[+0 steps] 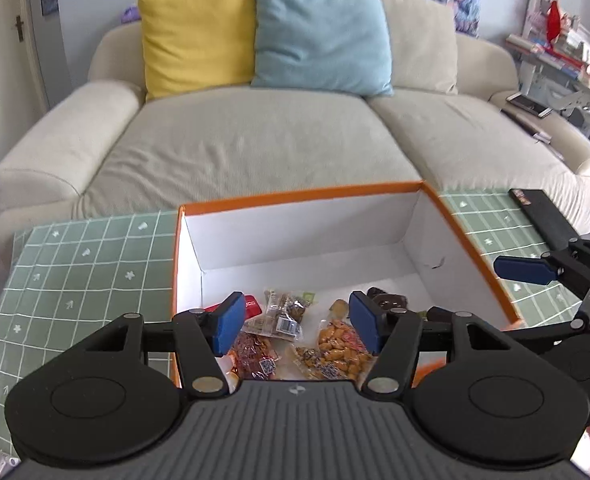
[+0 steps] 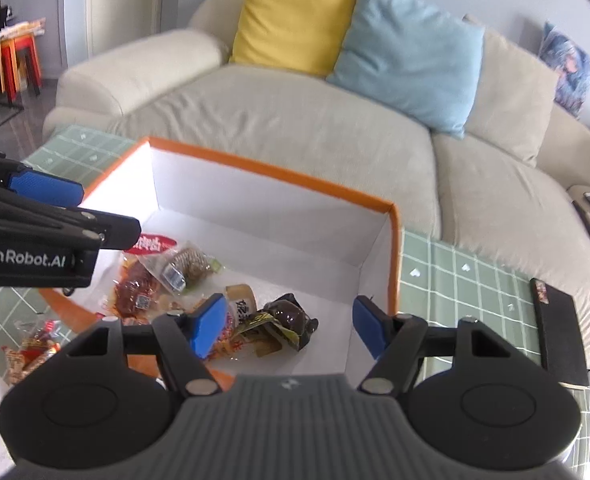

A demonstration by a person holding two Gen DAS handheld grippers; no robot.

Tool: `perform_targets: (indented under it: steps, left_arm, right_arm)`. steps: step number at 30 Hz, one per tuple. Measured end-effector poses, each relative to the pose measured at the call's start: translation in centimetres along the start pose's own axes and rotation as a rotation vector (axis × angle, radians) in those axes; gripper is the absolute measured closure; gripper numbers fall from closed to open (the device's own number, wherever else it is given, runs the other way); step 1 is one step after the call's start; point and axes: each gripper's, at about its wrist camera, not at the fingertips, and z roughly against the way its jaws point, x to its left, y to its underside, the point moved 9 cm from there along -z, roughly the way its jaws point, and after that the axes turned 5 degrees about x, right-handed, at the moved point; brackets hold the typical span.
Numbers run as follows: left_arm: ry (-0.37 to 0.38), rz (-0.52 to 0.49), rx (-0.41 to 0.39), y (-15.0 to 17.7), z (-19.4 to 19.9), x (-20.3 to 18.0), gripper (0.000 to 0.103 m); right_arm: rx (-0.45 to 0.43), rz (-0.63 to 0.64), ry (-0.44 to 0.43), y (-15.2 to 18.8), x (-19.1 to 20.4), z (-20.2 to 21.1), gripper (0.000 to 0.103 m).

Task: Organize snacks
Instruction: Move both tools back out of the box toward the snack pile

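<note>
While both grippers hang over the orange-rimmed box [image 1: 307, 194], I read the left wrist view first: my left gripper [image 1: 297, 322] has its blue pads set wide apart with nothing between them, and the snack packets lie straight below and ahead of it on the white floor of the box. A bag of golden puffed snacks [image 1: 337, 346] sits just under the right pad, a reddish packet [image 1: 251, 350] under the left pad, and a clear packet with dark pieces [image 1: 285, 312] between the two. My right gripper [image 1: 525, 270] shows at the right edge, over the green checked tablecloth [image 1: 83, 264] beside the box wall

Going to the right wrist view, my right gripper [image 2: 291, 326] is also spread wide and holds nothing. A dark glossy packet [image 2: 293, 316] lies in the gap between its pads, crumpled, its long side running roughly across the jaws. A few more snack packets [image 2: 35, 346] rest outside the box at lower left, on the cloth past the near wall; they look small, flat and crinkly

I judge those outside packets to be what is left to bring in, and the left gripper [image 2: 47, 188], seen at the left edge here, is the nearer one to them
</note>
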Motion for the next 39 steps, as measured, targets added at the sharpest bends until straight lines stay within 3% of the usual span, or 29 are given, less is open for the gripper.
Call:
perform_targets:
  steps: [6,12,25,39]
  left_arm:
    - [0.021,-0.014,-0.029,1.9,2.8,-1.2,0.033]
    - [0.071,-0.002,-0.009,5.5,3.9,-1.9,0.033]
    - [0.152,0.02,0.077,13.7,3.1,-2.2,0.033]
    - [0.156,0.007,0.065,18.7,2.4,0.4,0.033]
  right_arm:
    - [-0.082,-0.031,0.024,1.8,0.4,3.7,0.035]
    - [-0.108,-0.114,0.018,5.4,1.1,5.6,0.035]
    - [-0.068,-0.199,0.027,13.9,3.4,5.3,0.035]
    - [-0.071,-0.165,-0.009,17.2,6.7,4.0,0.035]
